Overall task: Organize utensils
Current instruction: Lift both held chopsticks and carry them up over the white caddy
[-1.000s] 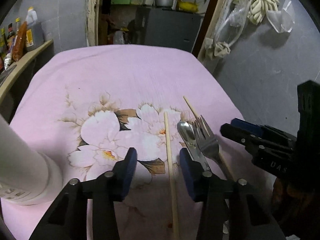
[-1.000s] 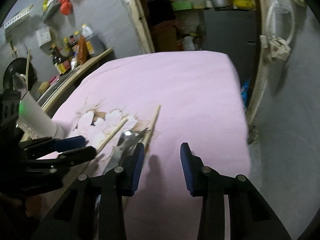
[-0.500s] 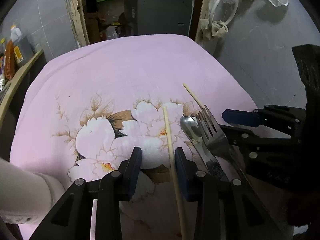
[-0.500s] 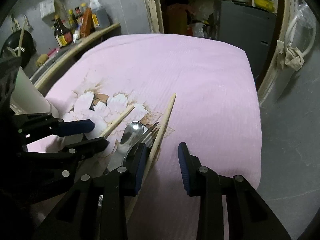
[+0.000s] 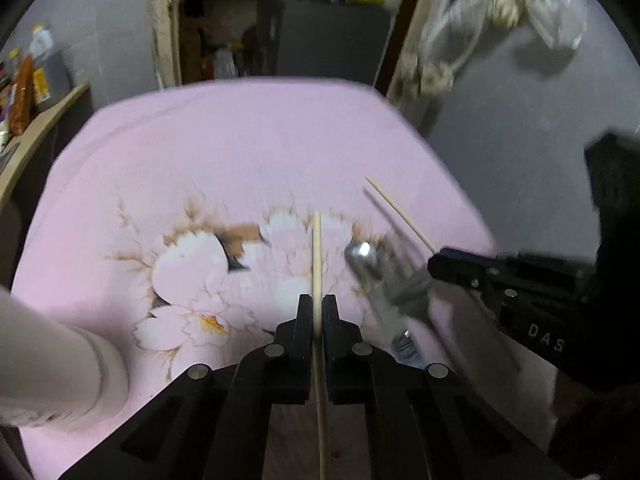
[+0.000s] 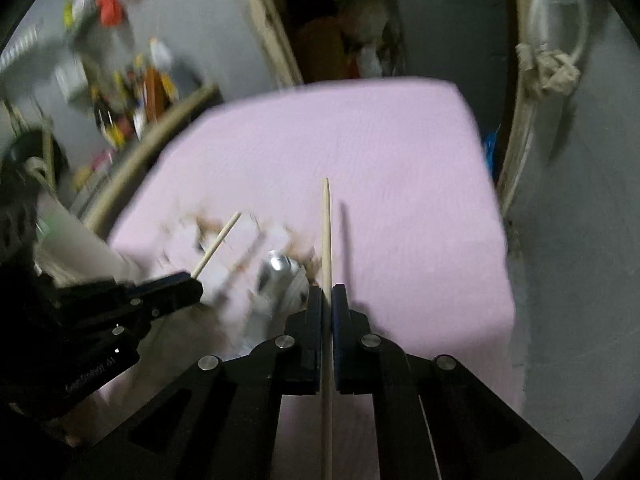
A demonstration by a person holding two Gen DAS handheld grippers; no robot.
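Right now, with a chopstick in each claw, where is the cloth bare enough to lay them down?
The far half of the pink cloth beyond the flower print is bare, as is the strip along its right edge. It is crowded around the spoon and fork, between the left claw and right claw.

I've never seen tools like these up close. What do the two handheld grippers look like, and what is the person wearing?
Both the left gripper and right gripper are black, angular linkages with silver round pivot pins and two flat fingers faced with dark blue pads. White lettering marks their bodies. A pale, ribbed-cuff sleeve shows beside the left one.
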